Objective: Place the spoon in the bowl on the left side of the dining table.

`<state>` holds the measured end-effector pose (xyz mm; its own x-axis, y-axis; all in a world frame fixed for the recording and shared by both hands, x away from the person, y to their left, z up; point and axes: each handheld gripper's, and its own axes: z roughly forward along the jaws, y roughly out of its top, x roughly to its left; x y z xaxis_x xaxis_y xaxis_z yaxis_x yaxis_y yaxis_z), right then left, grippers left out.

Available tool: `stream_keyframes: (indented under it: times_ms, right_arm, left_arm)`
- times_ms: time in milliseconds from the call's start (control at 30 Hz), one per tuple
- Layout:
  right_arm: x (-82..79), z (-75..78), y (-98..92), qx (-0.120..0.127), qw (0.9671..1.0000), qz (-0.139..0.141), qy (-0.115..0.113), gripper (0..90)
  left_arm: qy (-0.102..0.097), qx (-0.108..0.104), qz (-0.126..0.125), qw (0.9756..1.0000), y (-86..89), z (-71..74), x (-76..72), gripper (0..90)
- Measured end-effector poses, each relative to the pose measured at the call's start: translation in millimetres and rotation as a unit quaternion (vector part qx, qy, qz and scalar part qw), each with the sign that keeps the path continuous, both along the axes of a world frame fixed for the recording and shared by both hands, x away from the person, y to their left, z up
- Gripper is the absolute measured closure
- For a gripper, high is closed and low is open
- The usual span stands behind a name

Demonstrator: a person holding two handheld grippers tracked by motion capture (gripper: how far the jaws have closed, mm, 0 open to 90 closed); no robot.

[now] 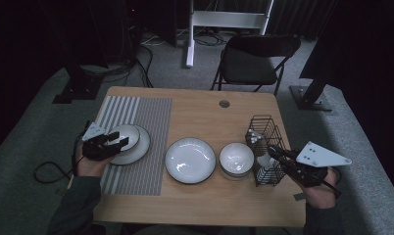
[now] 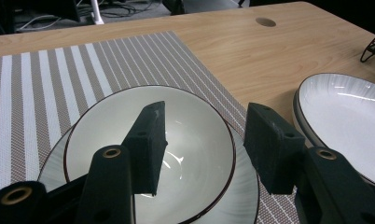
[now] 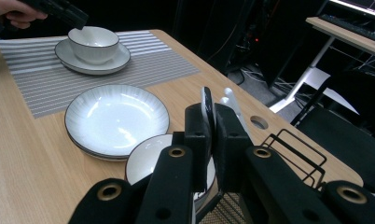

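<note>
On the striped placemat (image 1: 146,117) a white bowl (image 1: 124,133) sits in a white plate (image 1: 138,147). My left gripper (image 1: 119,139) hovers just over the bowl (image 2: 190,130), jaws open, with one pad over the bowl's inside and the other outside its rim; nothing is gripped. My right gripper (image 1: 272,151) is beside the black wire basket (image 1: 263,129) at the table's right. It is shut on a thin white spoon (image 3: 206,100) whose end sticks up between the pads. The same spoon (image 1: 264,160) shows white by the basket's near side.
A stack of wide white plates (image 1: 190,160) lies mid-table, with stacked white bowls (image 1: 236,157) right of it, close to the basket. A black folding chair (image 1: 256,54) stands beyond the far edge. A round cable hole (image 1: 224,104) marks the tabletop.
</note>
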<state>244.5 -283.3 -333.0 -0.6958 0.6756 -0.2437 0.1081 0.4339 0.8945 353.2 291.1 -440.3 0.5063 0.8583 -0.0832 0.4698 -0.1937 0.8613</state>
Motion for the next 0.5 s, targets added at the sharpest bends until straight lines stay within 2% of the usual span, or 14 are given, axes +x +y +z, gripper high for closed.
stream_keyframes:
  times_ms: [500]
  right_arm:
    - [-1.6,-1.9,14.8,0.001,0.9998,0.022,0.001,85.4]
  left_arm:
    - [-0.007,0.001,-0.005,1.0,-1.0,0.0,-3.9,49.4]
